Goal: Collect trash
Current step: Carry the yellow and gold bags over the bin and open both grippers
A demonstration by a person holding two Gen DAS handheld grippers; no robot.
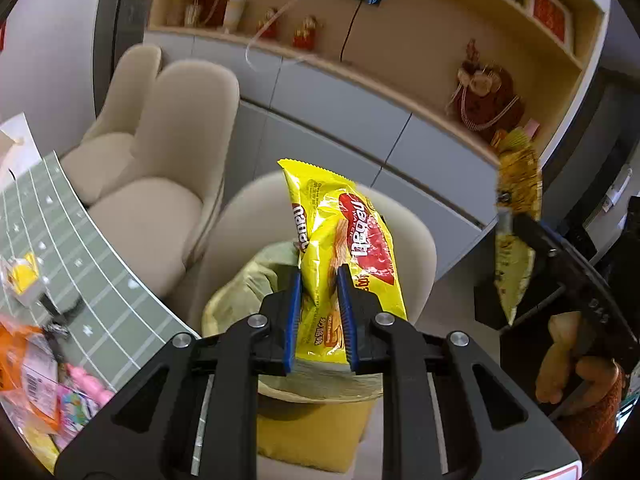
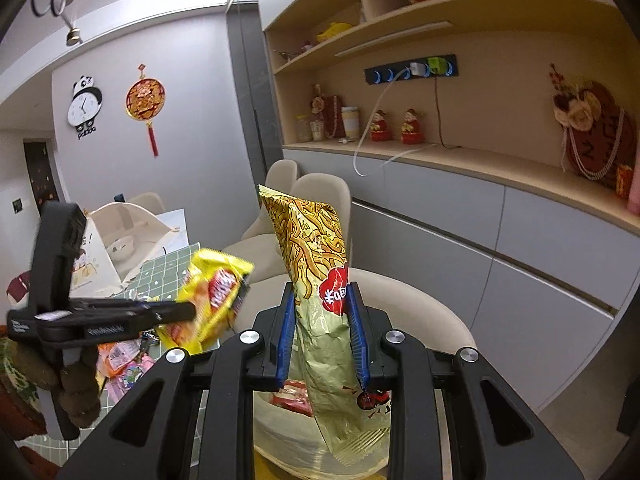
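The wafer packet [image 1: 340, 248] is bright yellow with a red label and white letters, the noodle packet [image 2: 320, 264] is pale gold with a brown noodle pattern and a red badge, the fingers [image 1: 291, 316] have blue pads on black, and the bench [image 1: 80, 248] at nine o'clock wears green cloth with white grid lines.

Yellow wafer wrapper [image 1: 340, 240] upright, pinched, crinkled; gold noodle packet [image 2: 320, 280] upright, pinched, above bin.

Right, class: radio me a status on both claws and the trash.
Left claw shut on yellow wafer packet. Right claw shut on gold noodle packet. Lined bin below, nothing blocking.
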